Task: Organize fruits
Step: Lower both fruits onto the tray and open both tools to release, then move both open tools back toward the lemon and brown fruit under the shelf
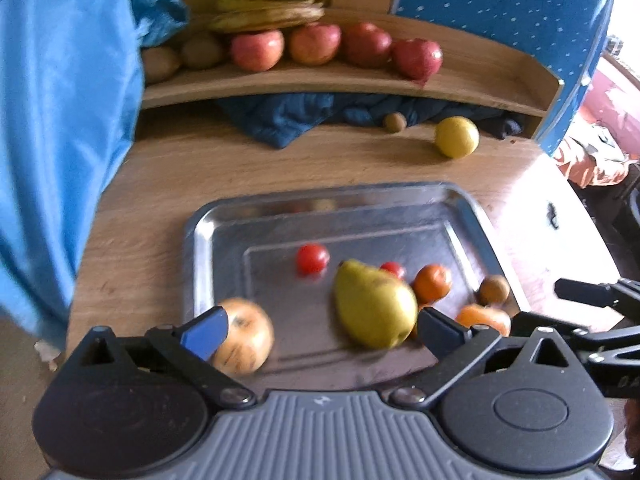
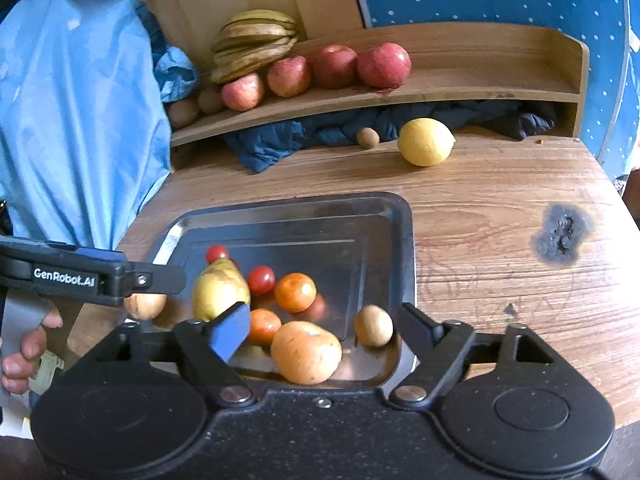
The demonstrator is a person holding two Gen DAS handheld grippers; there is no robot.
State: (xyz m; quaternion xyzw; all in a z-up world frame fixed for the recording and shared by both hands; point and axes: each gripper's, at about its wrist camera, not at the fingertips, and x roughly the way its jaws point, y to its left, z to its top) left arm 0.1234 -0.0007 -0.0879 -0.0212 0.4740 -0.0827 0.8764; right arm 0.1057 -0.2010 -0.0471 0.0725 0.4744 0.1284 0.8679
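A metal tray (image 1: 200,240) (image 2: 404,240) on the wooden table holds loose fruit. My left gripper (image 1: 324,330) is open over its near edge. A yellow-green pear (image 1: 372,304) lies between the fingers, close to the right one, and a pale apple (image 1: 244,336) sits behind the left one. My right gripper (image 2: 324,328) is open too, low over an orange fruit (image 2: 306,352), with a kiwi (image 2: 373,325) and a small tangerine (image 2: 262,324) beside it. Neither gripper holds anything. Two cherry tomatoes (image 1: 312,258) (image 2: 261,279) and another tangerine (image 2: 295,292) lie farther back in the tray.
A curved wooden shelf (image 2: 480,80) behind carries red apples (image 2: 384,65), bananas (image 2: 256,40) and kiwis. A lemon (image 2: 426,142) and a kiwi (image 2: 367,137) lie on the table before dark blue cloth (image 2: 280,140). Light blue fabric (image 2: 80,120) hangs left. A hand (image 2: 24,352) grips the left tool.
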